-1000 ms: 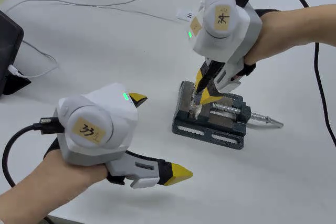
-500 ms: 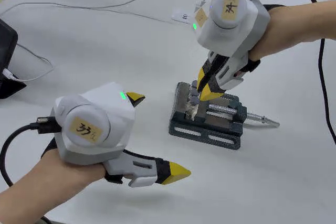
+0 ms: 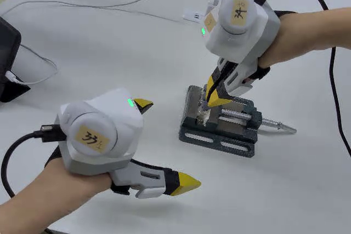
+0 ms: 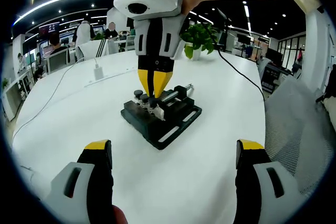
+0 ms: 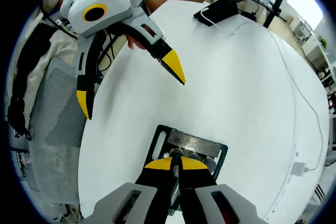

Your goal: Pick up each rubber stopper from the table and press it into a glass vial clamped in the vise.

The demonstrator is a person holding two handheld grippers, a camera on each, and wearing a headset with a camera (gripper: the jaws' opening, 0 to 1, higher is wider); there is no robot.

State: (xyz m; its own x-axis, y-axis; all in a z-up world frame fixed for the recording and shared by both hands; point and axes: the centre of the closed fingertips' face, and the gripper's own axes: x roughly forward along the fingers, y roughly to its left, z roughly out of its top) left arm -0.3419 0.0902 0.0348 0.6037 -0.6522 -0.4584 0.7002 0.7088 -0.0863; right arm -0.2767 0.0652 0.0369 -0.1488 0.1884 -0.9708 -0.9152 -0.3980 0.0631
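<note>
A dark metal vise (image 3: 219,127) stands on the white table and clamps small glass vials (image 4: 149,108). One vial carries a dark stopper (image 4: 138,94). My right gripper (image 3: 211,100) points down at the vise's near end. It is shut on a grey rubber stopper (image 4: 153,100) that sits at the mouth of a vial. The right gripper view looks straight down on the vise (image 5: 191,142), and the closed yellow tips hide the stopper there. My left gripper (image 3: 164,143) hovers open over the table, left of the vise, with nothing between its fingers.
The vise's screw handle (image 3: 277,126) sticks out to the right. A white adapter (image 3: 193,16) with thin cables lies at the back. A black device (image 3: 8,53) sits at the table's left edge. A mesh chair (image 5: 58,145) stands beside the table.
Half a second ago the right gripper had lifted the stopper above the vise; now it has come back down onto the vial. The left gripper has stayed in place.
</note>
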